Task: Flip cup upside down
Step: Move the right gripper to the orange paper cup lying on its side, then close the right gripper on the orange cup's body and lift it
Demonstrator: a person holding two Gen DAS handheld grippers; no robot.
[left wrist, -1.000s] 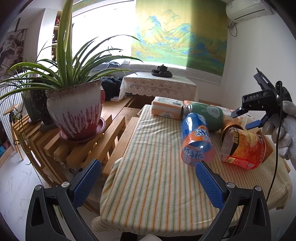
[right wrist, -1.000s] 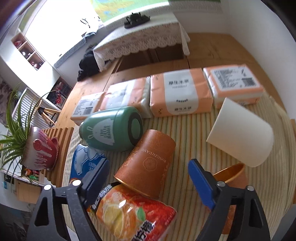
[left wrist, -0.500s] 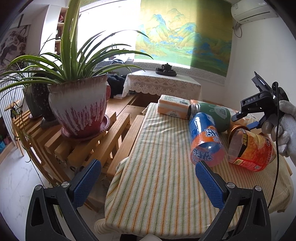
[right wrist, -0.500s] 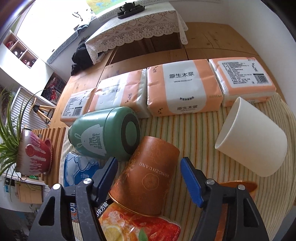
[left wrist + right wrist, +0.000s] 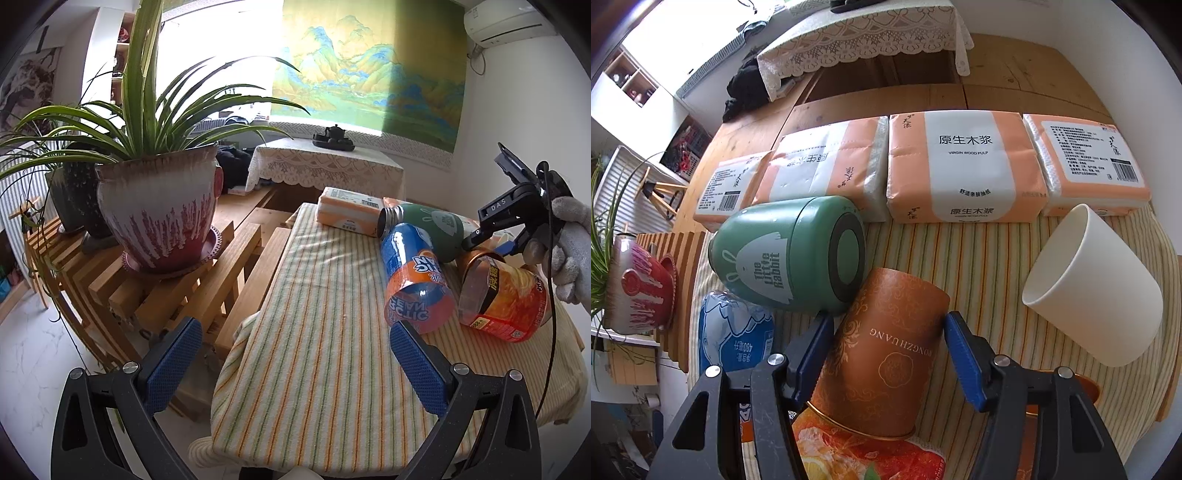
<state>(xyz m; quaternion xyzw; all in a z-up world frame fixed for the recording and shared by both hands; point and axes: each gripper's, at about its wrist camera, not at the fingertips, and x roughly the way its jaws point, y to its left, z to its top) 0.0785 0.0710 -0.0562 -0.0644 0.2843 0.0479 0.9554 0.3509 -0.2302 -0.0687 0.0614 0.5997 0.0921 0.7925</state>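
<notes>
We've got the right gripper w/ its blue pads either side of the brown paper cup, which lies on its side on the striped tablecloth. The pads sit just beside the cup walls; can't tell if they're pressing yet. Cup's closed base lies just beside the green flask; its rim rests on an orange snack tub. A white cup lies to the right, apart. Tissue packs line the far edge. Our left gripper hangs wide open w/ nothing in it, above the near table end, well apart from the blue bottle.
</notes>
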